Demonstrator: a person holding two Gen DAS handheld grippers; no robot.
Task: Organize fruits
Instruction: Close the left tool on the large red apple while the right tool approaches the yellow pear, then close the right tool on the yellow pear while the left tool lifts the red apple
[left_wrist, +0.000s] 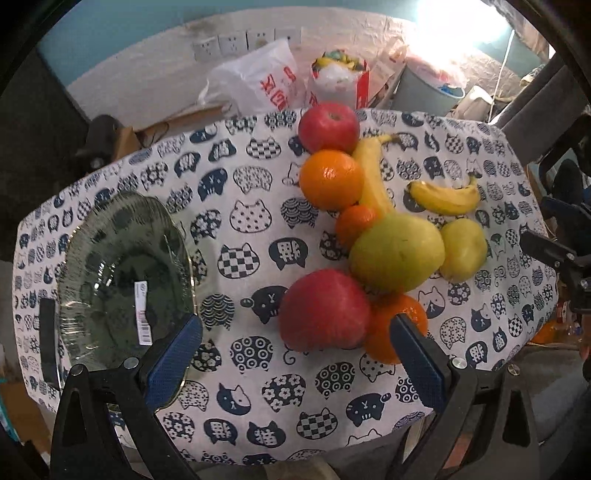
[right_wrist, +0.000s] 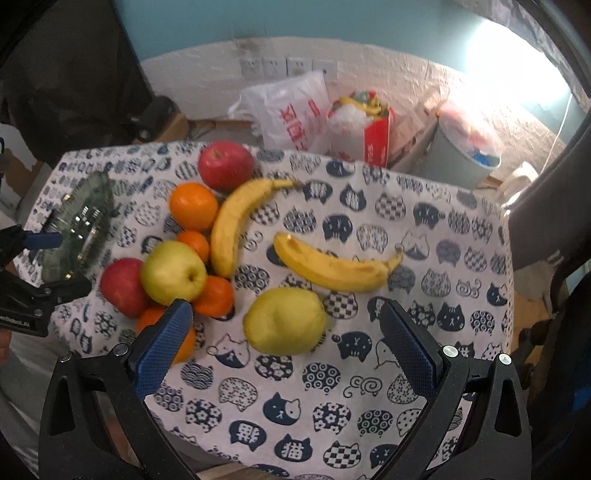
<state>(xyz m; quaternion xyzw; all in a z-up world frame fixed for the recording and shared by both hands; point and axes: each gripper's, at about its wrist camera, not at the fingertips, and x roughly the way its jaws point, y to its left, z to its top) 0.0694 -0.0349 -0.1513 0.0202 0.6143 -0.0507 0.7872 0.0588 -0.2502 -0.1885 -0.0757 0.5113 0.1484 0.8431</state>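
Note:
A pile of fruit lies on the cat-print tablecloth (left_wrist: 251, 221): two red apples (left_wrist: 324, 315) (left_wrist: 328, 127), several oranges (left_wrist: 331, 180), two bananas (left_wrist: 445, 199) (right_wrist: 334, 269), a green apple (left_wrist: 397, 253) and a yellow pear (right_wrist: 284, 321). A glass plate (left_wrist: 125, 277) sits at the left. My left gripper (left_wrist: 295, 354) is open, just before the near red apple, empty. My right gripper (right_wrist: 288, 347) is open with the pear between its fingers, not touching. The left gripper also shows at the left edge of the right wrist view (right_wrist: 55, 262).
Behind the table stand a white plastic bag (left_wrist: 258, 81), a red and white box of items (left_wrist: 340, 81) and a grey bin (left_wrist: 428, 92). Wall sockets (left_wrist: 243, 40) are on the wall. A bright light glares at the upper right.

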